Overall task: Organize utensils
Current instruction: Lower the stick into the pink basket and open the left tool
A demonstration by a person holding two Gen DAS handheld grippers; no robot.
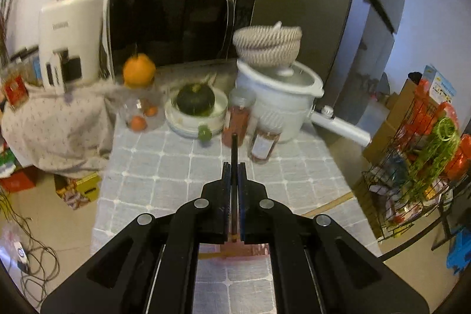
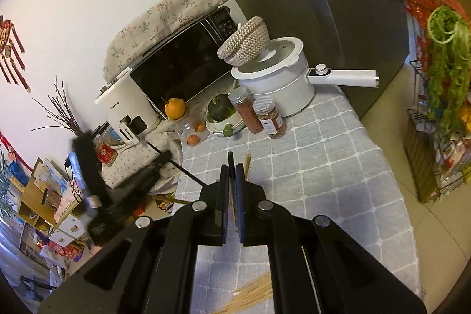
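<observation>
My left gripper (image 1: 234, 165) is shut on a thin black chopstick (image 1: 234, 146), whose tip juts forward over the grey checked tablecloth (image 1: 176, 181). In the right wrist view the left gripper (image 2: 166, 158) shows blurred at the table's left edge, with its black chopstick (image 2: 188, 174) slanting across. My right gripper (image 2: 232, 167) is shut on another dark chopstick (image 2: 231, 158). A wooden chopstick (image 2: 247, 162) pokes up just beside its right finger; I cannot tell whether it is gripped. A bundle of wooden chopsticks (image 2: 250, 295) lies on the cloth under the right gripper.
At the table's back stand a microwave (image 2: 182, 66), a white pot (image 2: 279, 84) with a woven basket (image 2: 244, 41) on it, two spice jars (image 2: 269, 116), a squash in a bowl (image 2: 219, 108) and an orange on a jar (image 2: 175, 108). A wire rack (image 1: 412, 161) stands on the floor to the right.
</observation>
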